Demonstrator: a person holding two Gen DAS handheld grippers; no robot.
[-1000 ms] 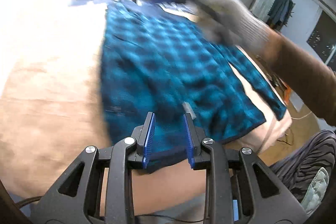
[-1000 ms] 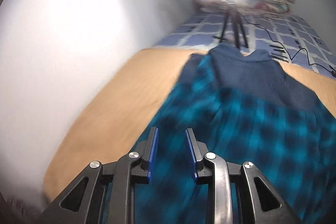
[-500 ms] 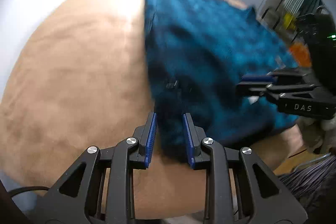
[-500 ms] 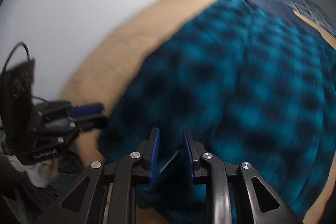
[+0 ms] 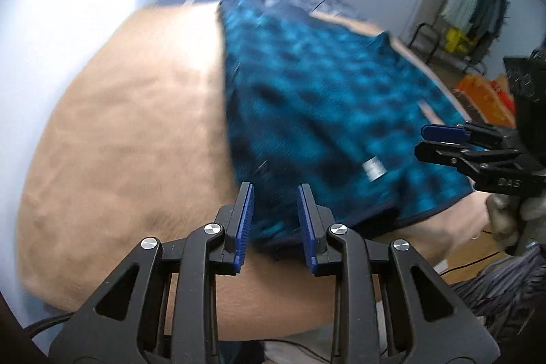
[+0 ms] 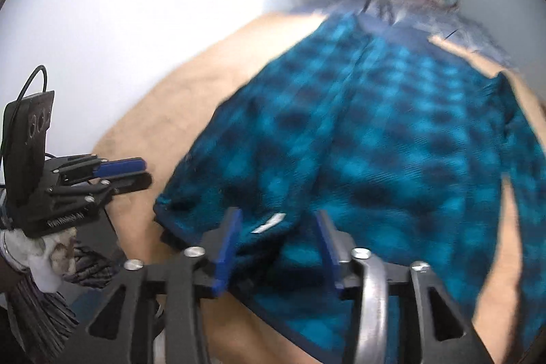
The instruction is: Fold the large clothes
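Tan-covered bed (image 5: 129, 139) w/ blue plaid garment (image 5: 324, 111) spread flat on it, hem near front edge.

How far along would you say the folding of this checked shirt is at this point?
Early. Done: the blue checked shirt lies spread on the tan blanket. In hand: the right gripper is opening over the near hem; the left gripper hovers empty by that hem's corner. Left: the remaining folds.
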